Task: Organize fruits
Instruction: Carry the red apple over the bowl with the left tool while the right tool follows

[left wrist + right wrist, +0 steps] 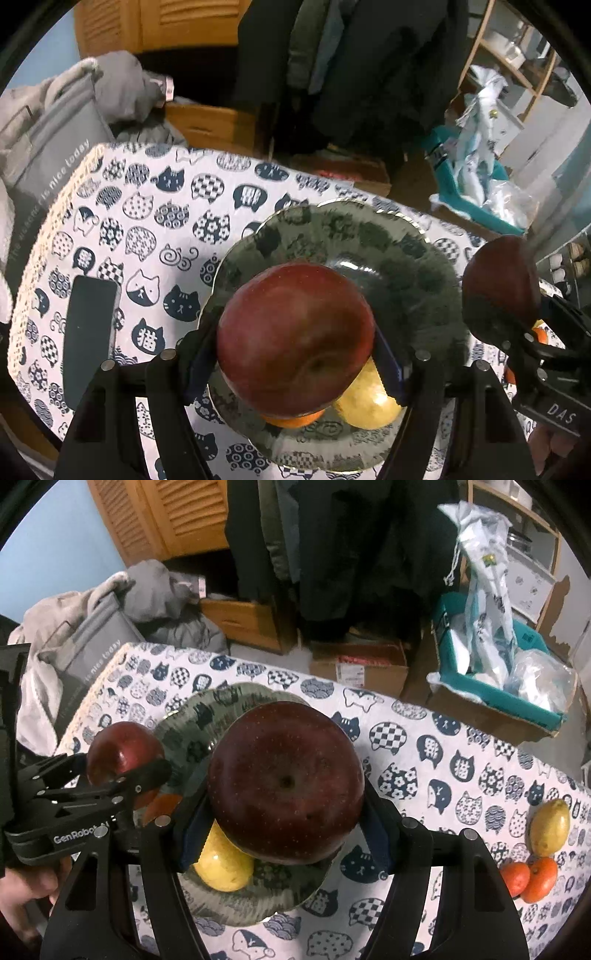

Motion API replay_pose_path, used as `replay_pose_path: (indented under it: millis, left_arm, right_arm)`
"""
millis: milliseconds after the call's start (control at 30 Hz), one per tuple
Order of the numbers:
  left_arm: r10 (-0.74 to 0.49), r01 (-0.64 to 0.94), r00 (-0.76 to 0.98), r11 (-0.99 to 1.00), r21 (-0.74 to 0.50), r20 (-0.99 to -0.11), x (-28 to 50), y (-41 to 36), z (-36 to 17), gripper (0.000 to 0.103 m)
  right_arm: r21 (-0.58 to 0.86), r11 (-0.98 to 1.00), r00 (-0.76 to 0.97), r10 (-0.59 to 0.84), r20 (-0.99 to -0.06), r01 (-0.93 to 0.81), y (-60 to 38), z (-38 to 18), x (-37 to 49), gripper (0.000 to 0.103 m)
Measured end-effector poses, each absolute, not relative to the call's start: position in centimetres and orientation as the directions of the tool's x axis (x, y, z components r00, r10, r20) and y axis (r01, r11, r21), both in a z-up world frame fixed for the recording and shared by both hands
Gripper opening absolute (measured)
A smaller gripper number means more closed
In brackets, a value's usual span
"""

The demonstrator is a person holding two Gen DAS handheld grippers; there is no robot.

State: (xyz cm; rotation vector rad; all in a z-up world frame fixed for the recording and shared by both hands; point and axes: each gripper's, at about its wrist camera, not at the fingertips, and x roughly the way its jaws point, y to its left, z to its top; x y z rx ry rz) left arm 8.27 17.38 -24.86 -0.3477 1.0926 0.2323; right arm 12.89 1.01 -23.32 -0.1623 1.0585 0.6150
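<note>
Both grippers are clamped on 1 red apple each, held above a dark glass plate (406, 266) on a table covered by a cat-print cloth (147, 206). Left gripper (295, 365): its blue pads press both sides of the left apple (295, 332), which fills the gap between the fingers, stem dimple facing the camera. From the right wrist view, the right gripper (284, 827) grips the right apple (286, 786) the same way, pads tight on either flank. Each camera also catches the other gripper with its apple at the frame edge. On the plate, beneath the apples: 1 yellow lemon (223, 867) and part of 1 orange fruit (293, 421), mostly hidden; whether either apple touches them cannot be told. On the cloth well to the right of the plate lie 1 more lemon (550, 827) and 2 small oranges (530, 880), touching each other. A dark phone (88, 336) lies flat on the cloth left of the plate. A grey bag (55, 147) sits past the table's far left edge.
</note>
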Motion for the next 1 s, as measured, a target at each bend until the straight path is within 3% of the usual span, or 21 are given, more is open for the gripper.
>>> replay_pose_path:
  millis: [333, 1000]
  left_arm:
    - [0.022, -0.369, 0.388, 0.92, -0.133, -0.922, 9.1, 18.0, -27.2, 0.076]
    - [-0.047, -0.441, 0.328, 0.876, -0.197, -0.943, 9.6, 19.6, -29.7, 0.076]
  right_arm:
    - [0.164, 0.818, 0.309, 0.382, -0.871, -0.551, 1.5, -25.1, 13.6, 0.071]
    - [0.201, 0.829, 0.288, 0.393, -0.873, -0.521, 1.5, -25.6, 14.1, 0.071]
